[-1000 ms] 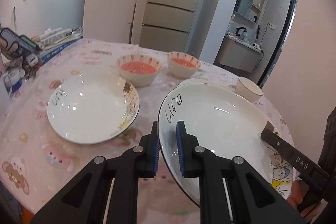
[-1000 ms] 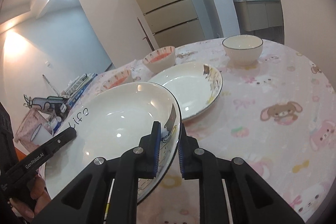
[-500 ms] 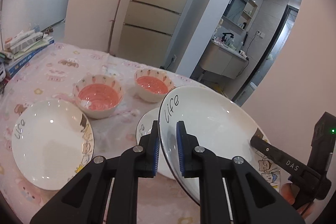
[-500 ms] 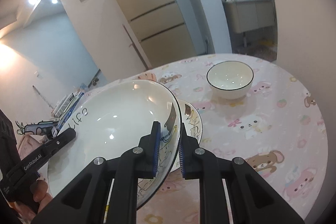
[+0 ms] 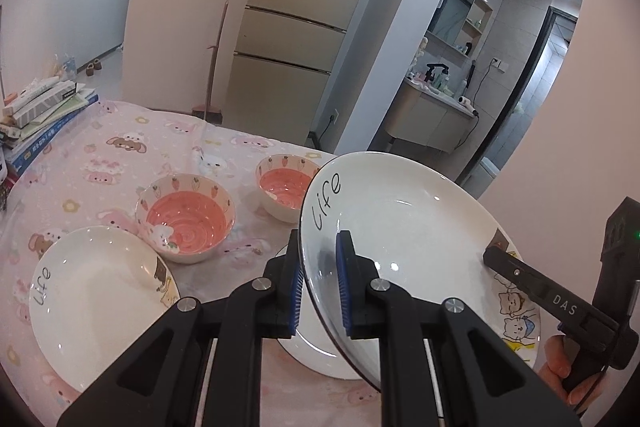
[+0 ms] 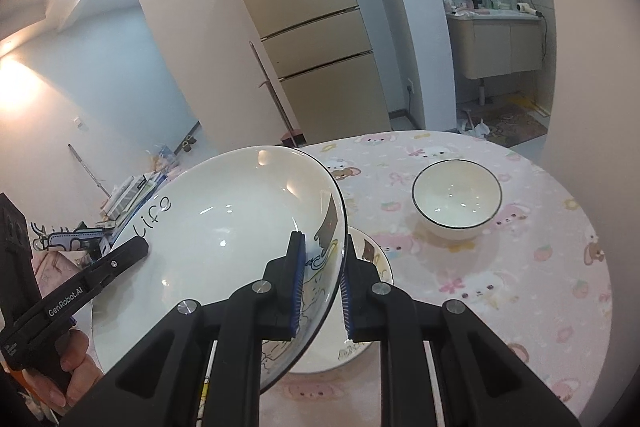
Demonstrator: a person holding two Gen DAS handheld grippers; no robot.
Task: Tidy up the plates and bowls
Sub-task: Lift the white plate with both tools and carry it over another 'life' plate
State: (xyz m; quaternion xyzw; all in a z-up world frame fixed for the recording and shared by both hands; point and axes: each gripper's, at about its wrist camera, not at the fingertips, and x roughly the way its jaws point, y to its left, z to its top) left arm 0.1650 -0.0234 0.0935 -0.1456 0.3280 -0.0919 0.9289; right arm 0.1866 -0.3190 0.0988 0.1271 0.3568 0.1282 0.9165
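Observation:
Both grippers hold one white "Life" plate by opposite rims, lifted and tilted above the table. My left gripper is shut on its rim by the word "Life". My right gripper is shut on its cartoon-printed rim. A second plate lies on the table right beneath it, mostly hidden. A third "Life" plate lies to the left. Two carrot-patterned bowls with pink insides stand behind. A white bowl with a dark rim stands to the right.
The round table has a pink cartoon cloth. A pile of books and boxes sits at the table's far left edge. A fridge and a broom stand behind the table.
The held plate has moved further right and now hangs over the plate lying on the table. The left plate and pink bowls have shifted left in the left wrist view.

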